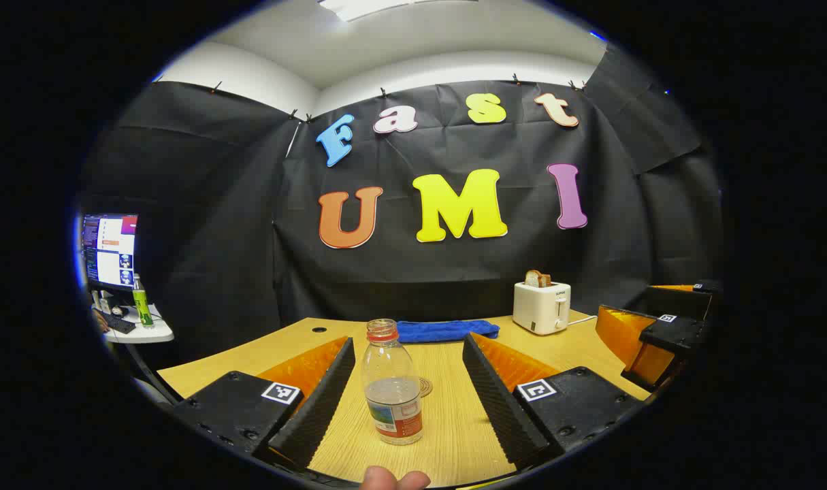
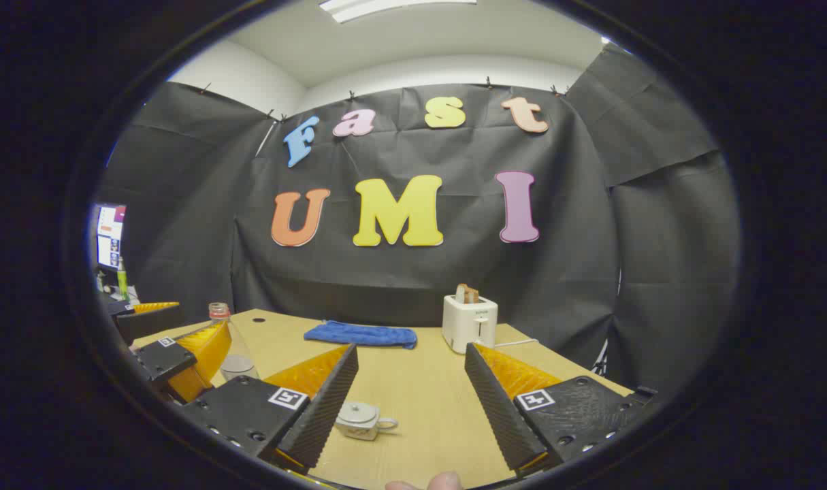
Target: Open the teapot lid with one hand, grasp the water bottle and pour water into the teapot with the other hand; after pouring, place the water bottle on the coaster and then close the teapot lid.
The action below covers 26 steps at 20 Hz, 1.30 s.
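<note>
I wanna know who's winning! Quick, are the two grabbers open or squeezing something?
Left gripper: open, around the clear plastic water bottle, not squeezing.
Right gripper: open, holding nothing; small silver metal teapot sits ahead.

Far on the wooden surface (image 2: 413, 388): folded blue cloth (image 2: 360, 334) at left, white toaster (image 2: 469, 322) holding bread at right. Monitor (image 1: 109, 250) and green bottle (image 1: 141, 303) on a side desk, far left.

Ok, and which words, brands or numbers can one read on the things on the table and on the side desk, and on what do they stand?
No text can be read here.
water bottle: the print on its label is too blurred.
toaster: there is a small brand mark on the front, too small to read.
monitor: the text is too small.
square marker: a black-and-white pattern, no words.
</note>
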Motion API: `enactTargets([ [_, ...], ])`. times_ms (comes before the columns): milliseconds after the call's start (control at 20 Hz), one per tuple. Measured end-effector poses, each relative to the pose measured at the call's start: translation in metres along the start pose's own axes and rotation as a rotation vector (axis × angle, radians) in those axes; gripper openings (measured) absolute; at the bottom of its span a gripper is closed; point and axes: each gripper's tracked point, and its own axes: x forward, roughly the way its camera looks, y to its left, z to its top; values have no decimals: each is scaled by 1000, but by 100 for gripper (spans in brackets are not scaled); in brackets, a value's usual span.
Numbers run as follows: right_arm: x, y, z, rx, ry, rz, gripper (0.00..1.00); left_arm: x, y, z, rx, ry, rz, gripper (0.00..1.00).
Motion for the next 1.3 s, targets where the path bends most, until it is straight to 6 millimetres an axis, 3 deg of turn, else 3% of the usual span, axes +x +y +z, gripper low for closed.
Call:
enactTargets([
  [950,-1,0,2,-17,-15,-6,95,1,-2,-6,7,31,-27,100],
  [1150,5,-1,-9,-29,7,2,95,2,-2,-8,14,40,-30,100],
  [1300,13,2,-27,-24,39,16,95,4,6,-12,11,56,-4,100],
])
